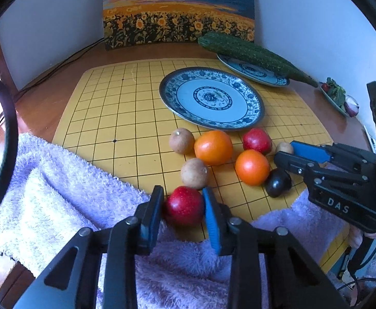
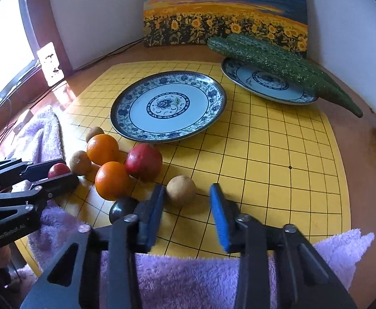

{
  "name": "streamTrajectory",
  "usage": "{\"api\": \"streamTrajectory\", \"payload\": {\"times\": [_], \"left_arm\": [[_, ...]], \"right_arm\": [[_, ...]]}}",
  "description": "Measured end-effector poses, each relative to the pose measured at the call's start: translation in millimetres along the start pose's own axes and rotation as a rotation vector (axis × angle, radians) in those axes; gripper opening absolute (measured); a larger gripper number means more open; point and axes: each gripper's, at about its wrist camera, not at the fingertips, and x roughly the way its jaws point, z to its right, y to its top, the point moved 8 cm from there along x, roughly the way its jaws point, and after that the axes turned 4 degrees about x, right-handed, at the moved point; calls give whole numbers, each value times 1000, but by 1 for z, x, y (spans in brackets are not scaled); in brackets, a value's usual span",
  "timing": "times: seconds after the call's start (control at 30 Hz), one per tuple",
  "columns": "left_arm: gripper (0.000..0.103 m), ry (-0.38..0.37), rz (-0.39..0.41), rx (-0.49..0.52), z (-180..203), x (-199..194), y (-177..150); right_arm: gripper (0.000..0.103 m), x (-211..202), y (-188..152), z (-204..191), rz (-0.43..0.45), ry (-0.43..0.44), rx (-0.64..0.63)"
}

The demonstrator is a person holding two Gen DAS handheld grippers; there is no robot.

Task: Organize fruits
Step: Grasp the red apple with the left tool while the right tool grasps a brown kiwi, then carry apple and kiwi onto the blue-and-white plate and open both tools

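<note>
A cluster of fruit lies on the yellow grid mat point(image 1: 126, 108) in front of an empty blue-patterned plate point(image 1: 211, 97). My left gripper point(image 1: 182, 206) is shut on a red apple point(image 1: 184, 204) at the mat's near edge; the same hold shows in the right wrist view point(image 2: 58, 170). Beyond it lie two oranges point(image 1: 213, 147) point(image 1: 251, 166), a second red apple point(image 1: 257, 140), two brown round fruits point(image 1: 181, 140) point(image 1: 194, 173) and a dark plum point(image 1: 278, 182). My right gripper point(image 2: 188, 200) is open around a third brown fruit point(image 2: 180, 190), apart from both pads.
A second plate point(image 2: 265, 82) at the back right carries a long green cucumber point(image 2: 278, 61). A purple towel point(image 1: 59, 185) covers the mat's near edge. A sunflower painting point(image 1: 177, 10) leans on the wall. A dish of vegetables point(image 1: 340, 97) sits at the far right.
</note>
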Motion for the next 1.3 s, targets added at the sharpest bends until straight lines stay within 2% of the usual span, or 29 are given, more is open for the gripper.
{"api": "streamTrajectory", "payload": {"times": [0.03, 0.3, 0.6, 1.0, 1.3], "left_arm": [[32, -1, 0, 0, 0, 0, 0], [32, -10, 10, -7, 1, -8, 7], [32, -10, 49, -3, -4, -19, 40], [32, -29, 60, 3, -3, -5, 84], [32, -9, 62, 5, -6, 13, 112]], "right_arm": [[26, 0, 0, 0, -1, 6, 1], [25, -7, 2, 2, 9, 23, 19], [25, -17, 19, -2, 28, 38, 12], [26, -15, 50, -7, 35, 48, -9], [25, -3, 76, -8, 36, 58, -18]]}}
